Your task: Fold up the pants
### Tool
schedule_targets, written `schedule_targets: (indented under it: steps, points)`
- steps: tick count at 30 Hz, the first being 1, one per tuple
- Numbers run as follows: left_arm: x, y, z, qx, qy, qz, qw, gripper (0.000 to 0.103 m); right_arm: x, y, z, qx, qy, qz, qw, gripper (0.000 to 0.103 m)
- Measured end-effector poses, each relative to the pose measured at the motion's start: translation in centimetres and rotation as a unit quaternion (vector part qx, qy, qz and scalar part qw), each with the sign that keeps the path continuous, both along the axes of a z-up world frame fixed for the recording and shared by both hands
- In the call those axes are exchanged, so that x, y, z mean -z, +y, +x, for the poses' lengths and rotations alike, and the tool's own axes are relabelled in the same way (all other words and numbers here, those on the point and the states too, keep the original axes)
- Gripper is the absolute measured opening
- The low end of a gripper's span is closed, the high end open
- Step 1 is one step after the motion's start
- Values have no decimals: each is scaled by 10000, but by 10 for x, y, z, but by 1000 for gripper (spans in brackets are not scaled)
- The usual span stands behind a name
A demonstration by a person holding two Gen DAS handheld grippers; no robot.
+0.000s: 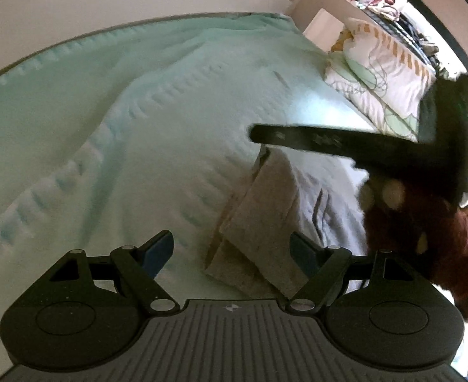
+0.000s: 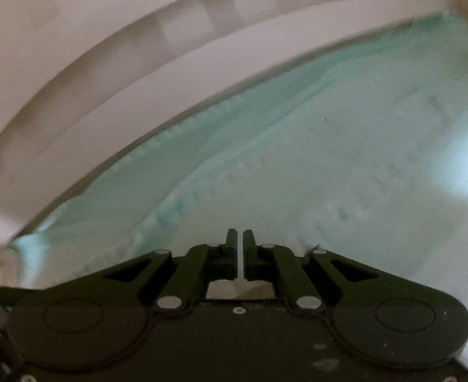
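Note:
The grey pants (image 1: pixel 265 210) lie folded in a thick stack on the mint-green bedspread (image 1: pixel 122 127), right of centre in the left wrist view. My left gripper (image 1: pixel 234 251) is open, its blue-padded fingers (image 1: pixel 157 251) spread to either side of the stack's near end, not holding it. My right gripper (image 1: pixel 259 133) reaches in from the right just above the stack's far end, held by a hand in a dark red sleeve. In the right wrist view its jaws (image 2: pixel 240 245) are shut with nothing seen between them, over bare bedspread (image 2: pixel 329 159).
A patterned pillow (image 1: pixel 383 73) lies at the bed's far right. Shelves full of clothes (image 1: pixel 386 3) stand behind it. A white bed frame (image 2: pixel 106 47) and wall run along the bed's far edge.

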State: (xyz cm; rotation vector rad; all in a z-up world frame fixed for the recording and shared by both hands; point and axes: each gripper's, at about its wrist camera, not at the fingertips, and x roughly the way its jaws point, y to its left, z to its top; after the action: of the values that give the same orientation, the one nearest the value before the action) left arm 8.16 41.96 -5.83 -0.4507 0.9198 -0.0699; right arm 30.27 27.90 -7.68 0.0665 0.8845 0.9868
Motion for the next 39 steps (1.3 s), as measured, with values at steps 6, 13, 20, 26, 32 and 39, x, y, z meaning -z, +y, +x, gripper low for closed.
schedule_targets:
  steps: [6, 13, 20, 26, 32, 39]
  points:
    - [-20, -18, 29, 266, -333, -21, 9991, 80, -3, -86, -1, 705, 155, -27, 9974, 9]
    - [6, -57, 69, 720, 112, -6, 9973, 80, 18, -164, -47, 607, 327, -465, 9965, 10]
    - [45, -52, 41, 386, 792, 363, 9955, 78, 58, -208, -100, 288, 820, -887, 9923, 12]
    - [48, -55, 40, 269, 868, 483, 9947, 77, 40, -265, -98, 840, 503, -511, 9939, 54]
    - [45, -66, 46, 320, 952, 730, 9923, 78, 30, -303, -38, 1894, -91, -575, 9802, 71]
    - [2, -84, 38, 245, 524, 1096, 9923, 78, 56, -304, -27, 1334, 141, -832, 9875, 7]
